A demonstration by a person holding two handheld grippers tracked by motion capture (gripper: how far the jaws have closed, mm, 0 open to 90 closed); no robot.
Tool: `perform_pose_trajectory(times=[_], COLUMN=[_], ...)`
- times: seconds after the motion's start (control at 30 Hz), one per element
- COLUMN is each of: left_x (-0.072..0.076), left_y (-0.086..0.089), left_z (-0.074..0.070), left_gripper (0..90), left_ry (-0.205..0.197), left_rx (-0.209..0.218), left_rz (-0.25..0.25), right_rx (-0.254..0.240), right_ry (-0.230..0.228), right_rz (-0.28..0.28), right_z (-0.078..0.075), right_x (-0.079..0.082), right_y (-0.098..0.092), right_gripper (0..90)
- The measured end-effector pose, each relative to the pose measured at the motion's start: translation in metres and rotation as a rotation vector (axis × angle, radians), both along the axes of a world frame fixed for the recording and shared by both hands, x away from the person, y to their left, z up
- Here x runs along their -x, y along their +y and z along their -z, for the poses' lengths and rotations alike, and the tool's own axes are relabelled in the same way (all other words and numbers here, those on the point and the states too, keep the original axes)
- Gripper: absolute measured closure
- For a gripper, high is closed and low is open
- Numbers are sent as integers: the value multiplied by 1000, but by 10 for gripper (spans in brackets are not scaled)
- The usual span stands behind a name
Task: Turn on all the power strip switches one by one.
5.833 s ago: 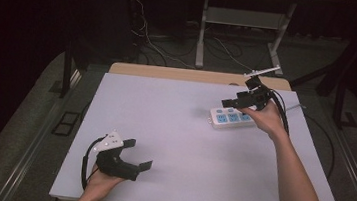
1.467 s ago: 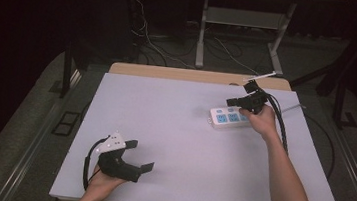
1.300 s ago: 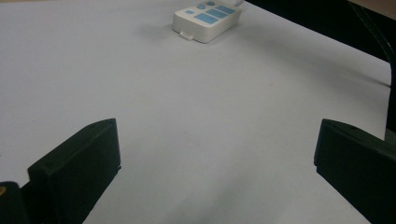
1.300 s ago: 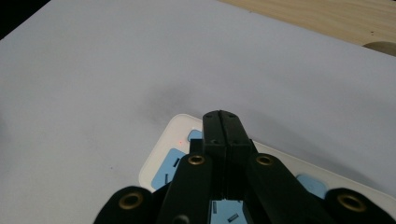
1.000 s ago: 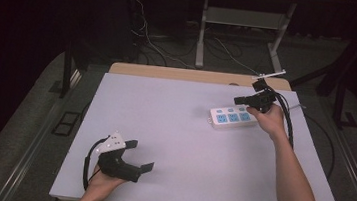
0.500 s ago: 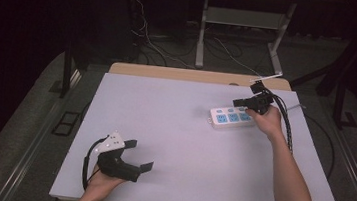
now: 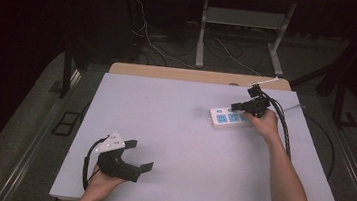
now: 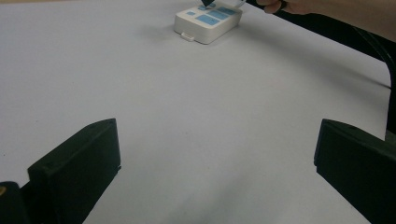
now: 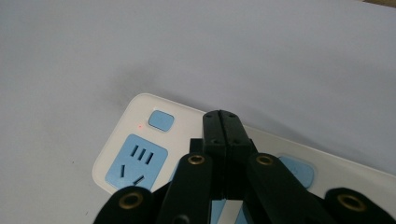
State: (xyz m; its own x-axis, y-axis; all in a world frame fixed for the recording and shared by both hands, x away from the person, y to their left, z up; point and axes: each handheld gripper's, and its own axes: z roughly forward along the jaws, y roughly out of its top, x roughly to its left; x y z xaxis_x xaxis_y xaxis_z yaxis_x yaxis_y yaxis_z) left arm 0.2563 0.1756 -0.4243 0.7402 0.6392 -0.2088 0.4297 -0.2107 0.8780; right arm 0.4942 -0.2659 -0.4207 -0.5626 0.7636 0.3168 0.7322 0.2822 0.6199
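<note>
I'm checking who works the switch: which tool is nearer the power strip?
The right. The right tool hangs shut just above the power strip, near its blue button. The left tool sits open at the table's near left corner, far from it.

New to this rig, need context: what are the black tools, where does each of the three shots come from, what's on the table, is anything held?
No robot here: a person holds a two-jaw gripper in each hand. The high view looks down from above the person's side of the table. In it the left gripper sits at the near left, the right gripper at the far right over a white power strip with blue sockets.

The other two shots come from cameras riding on the grippers, looking along their black jaws. In the left gripper view the jaws stand wide apart over bare table, with the strip farther off. In the right gripper view the jaws are shut together, tips just above the strip, beside its blue button, next to which a small red light glows.

Nothing is held by either gripper.
</note>
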Motion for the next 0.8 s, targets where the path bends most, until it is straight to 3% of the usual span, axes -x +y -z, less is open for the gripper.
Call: perform_pose_trajectory(times=[0.2, 0.43, 0.8], left_x=[0, 1, 1], left_y=[0, -2, -2], left_z=[0, 0, 0], left_gripper=[0, 0, 0], left_ry=[-1, 0, -2], left_rx=[0, -4, -3], left_rz=[-1, 3, 5], right_rx=[-17, 27, 33], right_ry=[-6, -30, -39], right_rz=[9, 5, 14], right_z=[3, 2, 4], right_x=[0, 2, 3], right_y=[0, 5, 6], right_gripper=[900, 900, 900])
